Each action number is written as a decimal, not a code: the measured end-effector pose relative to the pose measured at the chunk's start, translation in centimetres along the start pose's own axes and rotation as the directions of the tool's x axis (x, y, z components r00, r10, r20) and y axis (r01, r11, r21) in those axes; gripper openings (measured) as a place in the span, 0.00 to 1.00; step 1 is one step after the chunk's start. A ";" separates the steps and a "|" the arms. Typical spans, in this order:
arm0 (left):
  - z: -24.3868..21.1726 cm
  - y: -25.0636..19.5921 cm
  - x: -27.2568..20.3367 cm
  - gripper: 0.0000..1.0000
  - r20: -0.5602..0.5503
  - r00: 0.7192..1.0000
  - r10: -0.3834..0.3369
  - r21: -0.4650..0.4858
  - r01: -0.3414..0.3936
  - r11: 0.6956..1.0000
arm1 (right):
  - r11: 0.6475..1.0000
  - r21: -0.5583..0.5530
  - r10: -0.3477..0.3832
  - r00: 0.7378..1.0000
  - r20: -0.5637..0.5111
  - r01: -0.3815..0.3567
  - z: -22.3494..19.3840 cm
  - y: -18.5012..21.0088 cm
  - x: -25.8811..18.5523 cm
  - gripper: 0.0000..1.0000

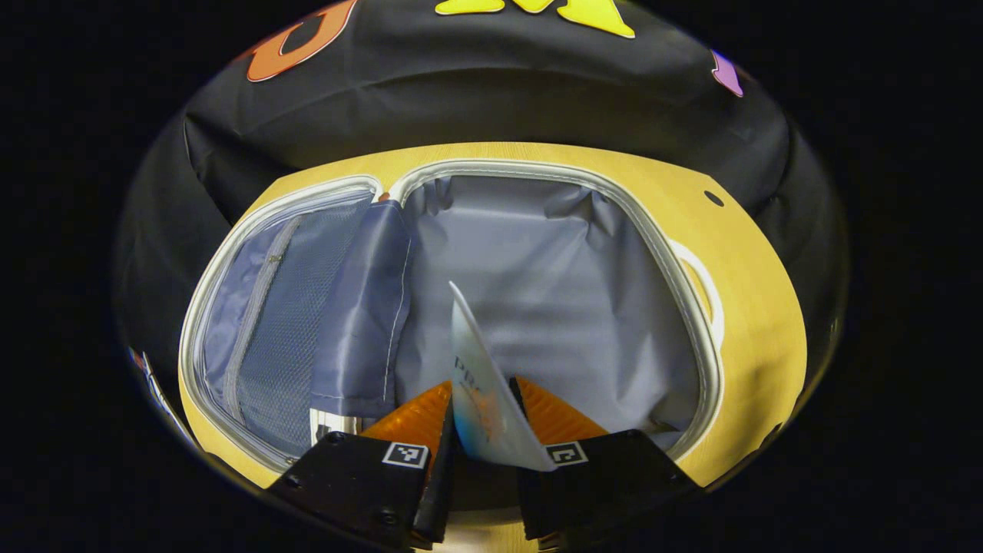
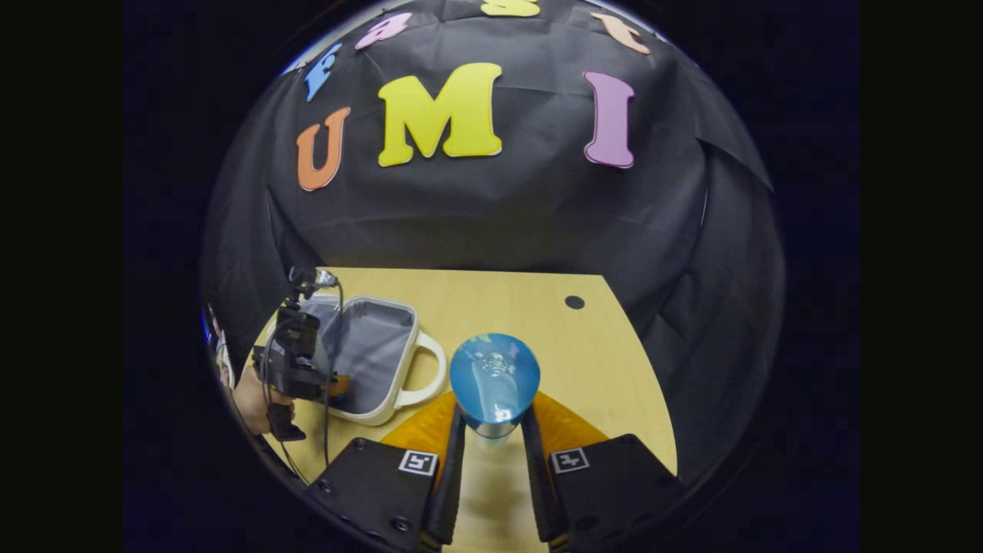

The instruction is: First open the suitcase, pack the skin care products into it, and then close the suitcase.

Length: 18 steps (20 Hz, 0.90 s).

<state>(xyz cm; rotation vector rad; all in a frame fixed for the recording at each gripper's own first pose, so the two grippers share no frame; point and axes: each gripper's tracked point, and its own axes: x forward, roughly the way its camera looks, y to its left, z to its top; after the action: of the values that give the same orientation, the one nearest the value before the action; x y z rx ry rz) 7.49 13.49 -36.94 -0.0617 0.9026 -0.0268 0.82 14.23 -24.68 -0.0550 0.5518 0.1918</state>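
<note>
Left gripper view: the left gripper (image 1: 485,430) is held over the open suitcase (image 1: 537,307), which lies flat on the wooden table (image 1: 756,322). A flat white skincare sachet (image 1: 480,384) is clamped between both fingers, standing on edge and tilted, its upper corner pointed into the suitcase's main compartment. The grey lining (image 1: 553,269) of that compartment is seen bare behind the sachet. The lid half (image 1: 284,307) with a mesh zip pocket is seen at the left side, a loose grey fabric flap (image 1: 361,307) hanging between the two halves. The white handle (image 1: 703,288) is seen at the suitcase's right edge, resting on the table.

Right gripper view: the right gripper (image 2: 491,430) is held above the table's near edge, closed on a blue bottle (image 2: 494,380). The bottle's body sits squarely between the two fingers, both pressed on its sides; the bottle points away from the camera. The suitcase (image 2: 376,353) is seen open near the table's left edge, well apart from the bottle. The left gripper (image 2: 296,361) and the hand (image 2: 257,399) holding it are seen at the suitcase's left side, with cables hanging down. A small dark hole (image 2: 574,302) is seen in the table near its far right corner.
</note>
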 end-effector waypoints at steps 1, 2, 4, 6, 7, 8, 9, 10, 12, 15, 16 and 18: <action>0.3 0.0 0.1 0.40 0.003 1.000 0.006 0.009 -0.006 1.000 | 1.000 -0.008 0.006 1.000 -0.002 -0.006 0.1 0.3 0.1 0.36; 0.6 -0.1 0.5 0.39 0.004 1.000 0.009 0.019 -0.009 1.000 | 1.000 -0.012 0.011 1.000 -0.002 -0.011 0.3 0.4 0.2 0.36; 1.0 0.0 0.7 0.39 0.002 1.000 0.021 0.038 -0.021 0.999 | 1.000 -0.017 0.021 1.000 -0.003 -0.021 0.7 0.5 0.3 0.36; 0.8 0.1 1.4 0.39 -0.013 0.999 0.033 0.056 -0.032 0.998 | 0.999 -0.032 0.026 1.000 -0.008 -0.026 0.8 0.5 0.4 0.36; 1.0 0.0 1.3 0.39 -0.005 0.999 0.032 0.053 -0.032 0.998 | 0.999 -0.038 0.025 1.000 -0.008 -0.026 0.8 0.5 0.4 0.37; 1.0 0.0 1.8 0.39 -0.013 0.999 0.029 0.058 -0.028 0.998 | 0.999 -0.044 0.026 1.000 -0.010 -0.027 0.9 0.4 0.6 0.37; 1.1 0.1 1.6 0.39 -0.004 1.000 0.027 0.062 -0.027 0.998 | 0.999 -0.047 0.027 0.999 -0.017 -0.028 0.7 0.4 0.8 0.39; 1.1 0.0 1.7 0.42 -0.010 1.000 0.026 0.057 -0.026 0.998 | 0.998 -0.048 0.031 0.999 -0.025 -0.032 0.6 0.6 0.9 0.37; 1.2 0.1 1.6 0.36 -0.006 1.000 0.027 0.025 -0.027 0.999 | 0.998 -0.051 0.041 0.998 -0.038 -0.043 0.4 1.0 1.3 0.37; 1.6 -0.3 1.3 0.37 0.016 1.000 -0.002 -0.034 0.003 0.999 | 0.995 -0.067 0.074 0.997 -0.038 -0.077 1.1 2.6 2.0 0.36; 2.4 -0.6 0.6 0.48 0.044 0.999 -0.020 -0.039 0.021 0.999 | 0.993 -0.074 0.085 0.996 -0.037 -0.088 1.4 3.2 2.4 0.36; 4.1 -1.2 -1.5 0.49 0.122 0.991 -0.051 -0.027 0.055 0.998 | 0.990 -0.083 0.114 0.993 -0.034 -0.117 2.3 4.8 3.3 0.36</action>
<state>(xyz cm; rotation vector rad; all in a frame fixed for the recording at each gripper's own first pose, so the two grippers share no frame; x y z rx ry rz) 9.76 12.50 -33.13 -0.1147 0.7793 -0.0583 3.83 19.74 -24.47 -0.1083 0.5760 0.3277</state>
